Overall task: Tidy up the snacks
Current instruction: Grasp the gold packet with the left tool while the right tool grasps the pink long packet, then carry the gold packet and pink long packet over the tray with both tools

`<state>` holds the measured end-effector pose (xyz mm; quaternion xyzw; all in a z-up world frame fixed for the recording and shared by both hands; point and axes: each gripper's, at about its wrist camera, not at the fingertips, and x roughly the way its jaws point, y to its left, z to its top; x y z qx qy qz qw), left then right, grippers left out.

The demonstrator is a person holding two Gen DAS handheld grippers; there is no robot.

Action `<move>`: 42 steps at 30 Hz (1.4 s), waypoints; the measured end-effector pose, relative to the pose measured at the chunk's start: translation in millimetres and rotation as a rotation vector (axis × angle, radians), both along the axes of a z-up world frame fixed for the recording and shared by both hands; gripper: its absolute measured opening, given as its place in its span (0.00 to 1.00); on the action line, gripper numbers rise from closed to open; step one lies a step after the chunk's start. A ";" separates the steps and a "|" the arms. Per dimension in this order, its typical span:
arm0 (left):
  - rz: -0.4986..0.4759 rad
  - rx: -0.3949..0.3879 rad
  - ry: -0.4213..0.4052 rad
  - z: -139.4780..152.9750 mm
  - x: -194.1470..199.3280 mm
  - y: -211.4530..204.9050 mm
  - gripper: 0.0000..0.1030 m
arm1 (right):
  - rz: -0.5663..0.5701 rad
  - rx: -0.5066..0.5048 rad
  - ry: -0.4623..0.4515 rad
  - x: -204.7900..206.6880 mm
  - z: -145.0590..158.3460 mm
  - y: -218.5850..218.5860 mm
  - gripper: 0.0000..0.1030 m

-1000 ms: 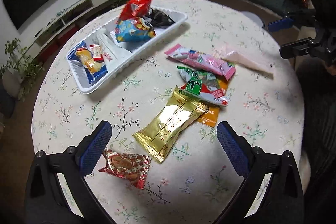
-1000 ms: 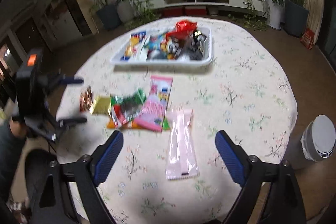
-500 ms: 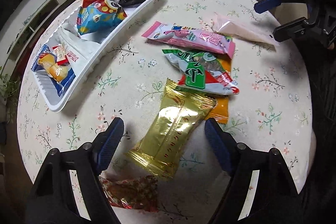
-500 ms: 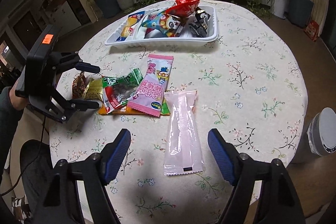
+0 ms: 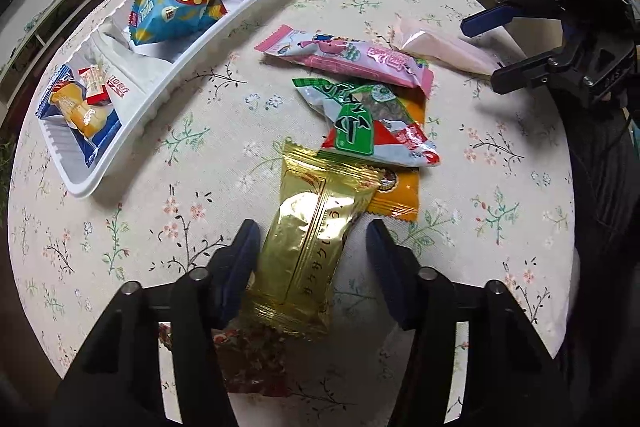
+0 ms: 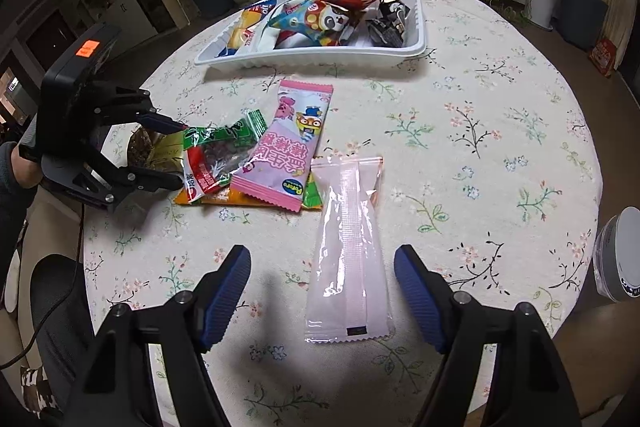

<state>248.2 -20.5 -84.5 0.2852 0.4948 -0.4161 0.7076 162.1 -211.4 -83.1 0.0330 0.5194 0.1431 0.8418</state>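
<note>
A gold snack packet (image 5: 312, 235) lies on the floral tablecloth between the fingers of my left gripper (image 5: 311, 231). Its jaws are closing; the left pad meets the packet's edge and a gap remains at the right pad. A small red-brown packet (image 5: 252, 359) lies under the left finger. My right gripper (image 6: 322, 253) stands open astride a pale pink packet (image 6: 348, 259) without touching it. Beyond lie a pink cartoon packet (image 6: 288, 147), a green-and-red packet (image 5: 360, 123) and an orange packet (image 5: 400, 195). The white tray (image 6: 312, 57) at the far side holds several snacks.
The round table's edge runs close behind both grippers. A grey-white cylinder (image 6: 620, 255) stands off the table at the right. Potted plants and a low TV shelf line the far wall. A person's sleeve (image 6: 16, 171) holds the left gripper (image 6: 176, 155).
My left gripper has come down and forward over the gold packet, and its jaws have narrowed around it. My right gripper has sunk toward the pale pink packet, its jaws slightly narrower.
</note>
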 end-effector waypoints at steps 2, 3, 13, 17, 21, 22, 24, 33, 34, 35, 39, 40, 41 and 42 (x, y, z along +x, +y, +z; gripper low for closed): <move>0.002 0.002 -0.006 0.6 -3.9 -1.4 0.41 | 0.004 -0.017 -0.005 -0.5 -1.0 1.3 0.75; 0.006 0.005 -0.010 1.1 -6.0 -2.1 0.40 | 0.006 -0.031 -0.008 -0.1 -1.8 2.2 0.75; 0.146 -0.012 0.005 4.8 -20.4 6.5 0.29 | 0.021 -0.062 -0.007 2.8 -6.4 4.5 0.69; 0.200 -0.024 0.012 6.1 -24.7 10.6 0.29 | 0.019 -0.075 0.006 10.0 -10.5 4.7 0.63; 0.233 -0.028 0.015 6.9 -29.5 13.4 0.29 | 0.022 -0.092 0.016 11.3 -13.1 5.6 0.58; 0.240 -0.031 0.016 7.1 -31.0 15.1 0.29 | 0.023 -0.100 0.015 10.6 -13.2 5.9 0.56; 0.256 -0.035 0.021 7.5 -33.2 15.8 0.29 | 0.021 -0.114 0.013 10.6 -13.8 6.2 0.51; 0.327 -0.086 0.011 12.2 -47.7 24.7 0.29 | 0.007 -0.139 0.002 7.0 -11.6 3.7 0.26; 0.333 -0.097 0.007 14.3 -50.3 24.2 0.29 | 0.002 -0.133 -0.001 5.7 -10.8 2.8 0.25; 0.341 -0.108 0.002 17.0 -53.3 25.3 0.29 | -0.005 -0.126 -0.008 3.7 -9.2 1.5 0.25; 0.376 -0.171 -0.014 33.7 -63.7 29.6 0.29 | -0.021 -0.105 -0.034 -2.9 -1.2 -1.3 0.24; 0.385 -0.192 -0.015 38.6 -65.5 30.6 0.28 | -0.026 -0.097 -0.040 -4.5 1.3 -2.4 0.24; 0.392 -0.209 -0.017 43.7 -66.2 30.5 0.28 | -0.031 -0.085 -0.046 -6.5 4.8 -4.0 0.24; 0.402 -0.228 -0.021 49.8 -67.7 31.5 0.28 | -0.037 -0.072 -0.053 -8.3 8.6 -5.5 0.24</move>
